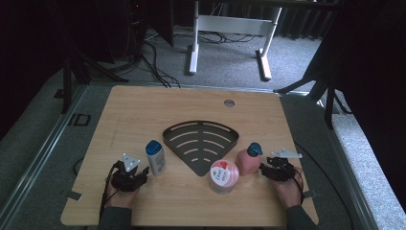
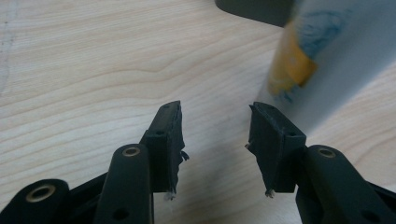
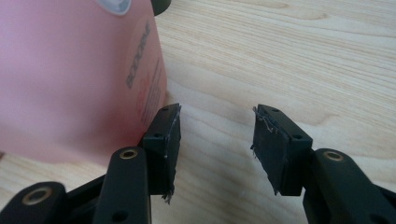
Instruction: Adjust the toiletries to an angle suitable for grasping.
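A pale bottle with a blue cap (image 1: 155, 157) stands left of a black fan-shaped rack (image 1: 201, 141). My left gripper (image 1: 142, 171) sits just left of that bottle, low over the table. In the left gripper view the jaws (image 2: 215, 121) are open over bare wood, and the bottle (image 2: 327, 60) rises blurred beyond the right jaw. A pink bottle with a blue cap (image 1: 249, 160) stands right of the rack. My right gripper (image 1: 265, 168) is beside it, open. In the right gripper view the pink bottle (image 3: 70, 79) stands outside the left jaw, and nothing lies between the pads (image 3: 217, 121).
A round jar with a pink and white lid (image 1: 223, 176) stands in front of the rack's point, close to the pink bottle. The wooden table (image 1: 143, 110) has a small round hole (image 1: 229, 102) near its far edge. White desk legs (image 1: 194, 48) stand on the floor beyond.
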The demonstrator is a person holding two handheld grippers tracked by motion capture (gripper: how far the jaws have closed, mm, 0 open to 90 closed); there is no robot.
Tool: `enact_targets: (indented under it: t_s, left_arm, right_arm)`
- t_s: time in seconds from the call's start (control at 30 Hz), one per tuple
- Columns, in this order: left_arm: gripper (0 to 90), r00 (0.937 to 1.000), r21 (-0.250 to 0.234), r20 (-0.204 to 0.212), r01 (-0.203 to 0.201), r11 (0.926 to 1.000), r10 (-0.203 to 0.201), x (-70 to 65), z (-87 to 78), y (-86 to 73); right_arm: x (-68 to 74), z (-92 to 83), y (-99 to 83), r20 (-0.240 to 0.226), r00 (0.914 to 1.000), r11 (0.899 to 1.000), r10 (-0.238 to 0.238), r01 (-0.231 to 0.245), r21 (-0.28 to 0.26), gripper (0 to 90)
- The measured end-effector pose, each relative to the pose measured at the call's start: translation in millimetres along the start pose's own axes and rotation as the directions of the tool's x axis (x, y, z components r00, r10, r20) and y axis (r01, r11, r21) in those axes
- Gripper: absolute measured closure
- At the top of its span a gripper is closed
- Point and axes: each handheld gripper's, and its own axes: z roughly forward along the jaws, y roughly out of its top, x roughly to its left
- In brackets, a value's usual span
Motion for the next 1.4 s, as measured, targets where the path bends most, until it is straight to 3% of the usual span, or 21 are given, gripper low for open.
enact_targets:
  t_s: [0.63, 1.1, 1.4]
  left_arm:
    - [56.5, 0.996, 0.022, 0.061, -0.066, 0.9976, 0.064, -21.9, -8.6, -9.8]
    - [57.4, 0.9877, 0.018, 0.112, -0.112, 0.9935, 0.11, -38.5, -8.5, -11.0]
    - [58.8, 0.9788, 0.016, 0.146, -0.148, 0.9889, 0.144, -49.7, -7.1, -10.4]
  right_arm:
    - [7.3, -14.3, -13.9, -0.01, 0.9999, 1.0, 0.006, -0.006, 0.018, 49.7]
    - [21.3, -23.8, -21.6, -0.037, 0.9991, 0.999, -0.021, 0.022, 0.04, 51.4]
    - [29.7, -25.2, -24.1, -0.086, 0.9956, 0.998, -0.036, 0.04, 0.049, 55.6]
